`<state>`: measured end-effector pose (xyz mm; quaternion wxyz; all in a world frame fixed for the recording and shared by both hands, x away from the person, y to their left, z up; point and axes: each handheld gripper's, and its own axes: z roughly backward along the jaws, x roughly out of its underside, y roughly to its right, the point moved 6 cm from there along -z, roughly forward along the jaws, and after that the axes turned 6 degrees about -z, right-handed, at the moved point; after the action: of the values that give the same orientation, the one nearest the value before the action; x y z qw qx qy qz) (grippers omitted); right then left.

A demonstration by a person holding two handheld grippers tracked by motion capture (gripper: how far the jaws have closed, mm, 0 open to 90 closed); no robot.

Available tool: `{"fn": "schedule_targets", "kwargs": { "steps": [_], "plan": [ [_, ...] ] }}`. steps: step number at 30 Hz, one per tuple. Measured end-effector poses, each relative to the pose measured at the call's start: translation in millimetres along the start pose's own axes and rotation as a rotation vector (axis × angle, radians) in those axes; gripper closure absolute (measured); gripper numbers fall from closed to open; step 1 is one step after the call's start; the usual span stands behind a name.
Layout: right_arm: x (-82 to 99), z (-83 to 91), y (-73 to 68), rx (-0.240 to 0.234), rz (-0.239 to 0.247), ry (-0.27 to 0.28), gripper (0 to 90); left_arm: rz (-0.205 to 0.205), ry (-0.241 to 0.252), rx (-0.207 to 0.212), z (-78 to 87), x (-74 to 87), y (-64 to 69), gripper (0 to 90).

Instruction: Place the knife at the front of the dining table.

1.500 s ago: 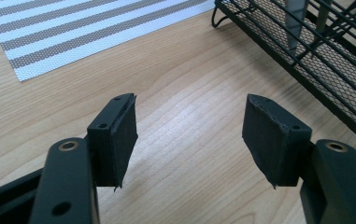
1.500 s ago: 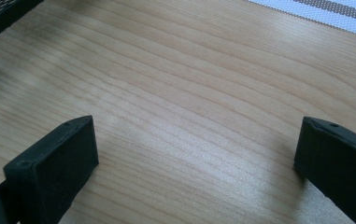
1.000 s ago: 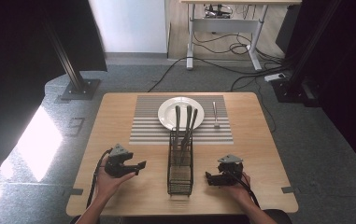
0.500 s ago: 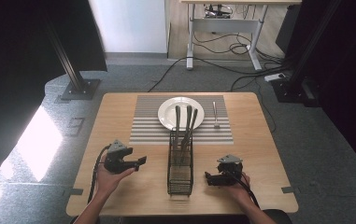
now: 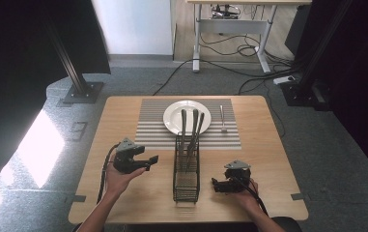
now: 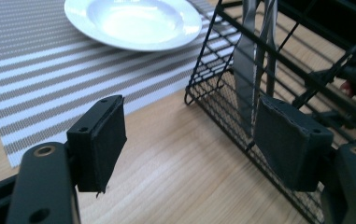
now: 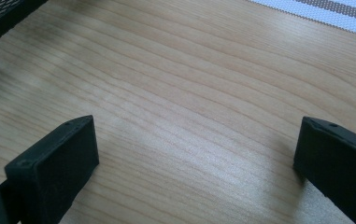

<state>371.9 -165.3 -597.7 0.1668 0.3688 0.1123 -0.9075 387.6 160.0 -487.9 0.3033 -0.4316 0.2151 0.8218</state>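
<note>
The left tongs point(image 5: 153, 158) are spread wide and point at the wire basket point(image 5: 186, 166), likely to pull out a knife or fork point(image 5: 191, 131). The right tongs point(image 5: 215, 184) are spread too, low over the bare tabletop point(image 5: 268, 164). The basket stands between them, and behind it waits a white plate point(image 5: 172, 118) on a striped mat point(image 5: 148, 130).

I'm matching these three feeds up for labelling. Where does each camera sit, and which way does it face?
High view: above the person's side, looking forward and down on the table; forearms, left gripper, right gripper.
Left gripper view: on that gripper, facing the wire caddy and plate; open jaws.
Right gripper view: low, facing bare wood; open jaws.
Shared: caddy, striped placemat.
</note>
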Motion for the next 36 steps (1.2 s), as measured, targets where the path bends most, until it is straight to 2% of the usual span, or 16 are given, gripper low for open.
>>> {"fn": "schedule_targets", "kwargs": {
  "steps": [3,11,18,36],
  "plan": [
    [0.0,0.0,-0.1,0.0,0.0,0.0,0.0,0.007,0.015,0.01,-2.7,-9.6,0.2,26.6],
    [0.2,0.2,-0.3,0.0,-0.003,0.003,0.1,-0.014,0.036,0.025,-5.4,-34.8,2.7,28.2],
    [0.3,0.3,-0.5,-0.001,-0.002,0.004,0.3,-0.002,0.062,0.029,-4.4,-55.0,0.8,29.2],
    [0.1,0.6,-0.7,-0.005,0.002,0.002,1.0,0.002,0.065,0.058,-21.3,-75.5,7.5,29.8]
  ]
}}
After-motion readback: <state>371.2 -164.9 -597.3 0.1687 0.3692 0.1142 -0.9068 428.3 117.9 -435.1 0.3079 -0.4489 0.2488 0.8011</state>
